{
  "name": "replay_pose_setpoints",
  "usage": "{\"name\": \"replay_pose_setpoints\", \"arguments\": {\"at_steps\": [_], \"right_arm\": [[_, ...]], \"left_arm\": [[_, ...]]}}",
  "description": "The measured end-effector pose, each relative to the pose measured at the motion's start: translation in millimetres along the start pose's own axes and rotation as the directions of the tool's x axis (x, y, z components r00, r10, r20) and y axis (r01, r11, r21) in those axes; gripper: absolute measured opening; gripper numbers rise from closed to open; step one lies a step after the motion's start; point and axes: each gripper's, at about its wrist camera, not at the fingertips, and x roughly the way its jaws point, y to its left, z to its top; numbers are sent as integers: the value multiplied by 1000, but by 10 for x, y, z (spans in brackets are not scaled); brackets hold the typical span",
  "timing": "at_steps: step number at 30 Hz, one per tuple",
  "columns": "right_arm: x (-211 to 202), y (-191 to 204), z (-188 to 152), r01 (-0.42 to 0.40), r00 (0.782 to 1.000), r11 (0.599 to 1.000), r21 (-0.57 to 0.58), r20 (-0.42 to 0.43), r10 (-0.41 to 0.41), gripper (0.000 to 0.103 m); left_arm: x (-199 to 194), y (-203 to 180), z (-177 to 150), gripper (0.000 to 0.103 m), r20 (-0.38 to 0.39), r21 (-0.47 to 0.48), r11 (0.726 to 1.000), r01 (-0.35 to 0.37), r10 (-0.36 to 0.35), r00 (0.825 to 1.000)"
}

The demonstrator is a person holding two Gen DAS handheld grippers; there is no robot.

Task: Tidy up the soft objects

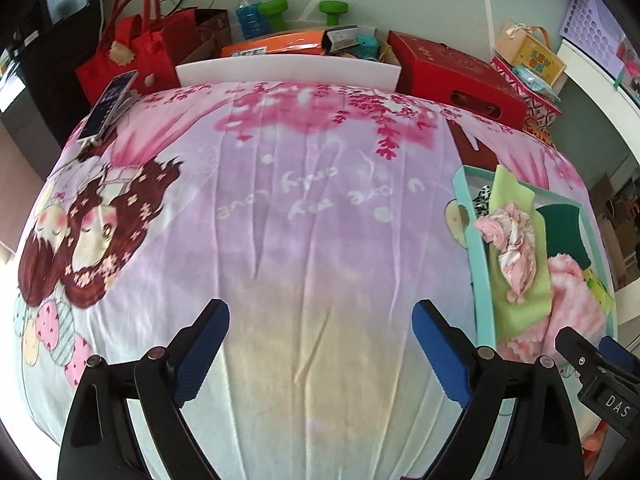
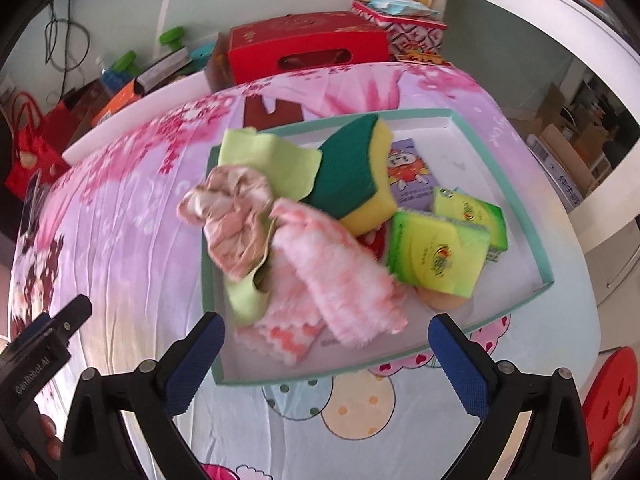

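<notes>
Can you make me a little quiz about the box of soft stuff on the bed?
1. True or false: the left gripper is holding a cloth.
2. What lies on top of the light green cloth in the teal box?
A. the pink scrunchie
B. a toy car
C. a spoon
3. Fill in: the sponge has a yellow side and a dark ____ side.

Key
1. False: both the left gripper and the right gripper stand open with nothing between the fingers.
2. A
3. green
</notes>
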Motion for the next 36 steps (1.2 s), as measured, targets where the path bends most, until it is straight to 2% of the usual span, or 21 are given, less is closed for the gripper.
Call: {"name": "replay_pose_setpoints", "arguments": {"at_steps": [4,13,22,36], "right_arm": [[-16,71,-59,-7,1000,1000,-25,-2,7,103],[-66,145,-131,-1,1000,999,-48,0,1,103],[-148,233,-194,5,1000,997,-75,13,-4,103],[-206,338,-192,11,999,993,-115,35,-7,103]], "left_arm": [[-34,72,-70,93,-2,-3,996,-89,89,996],[-93,198,-234,93,-7,11,982,-186,187,982],[-91,227,-402,93,-29,35,981,-191,192,981],[-76,275,-370,93,-30,10,983,-181,181,983]]}}
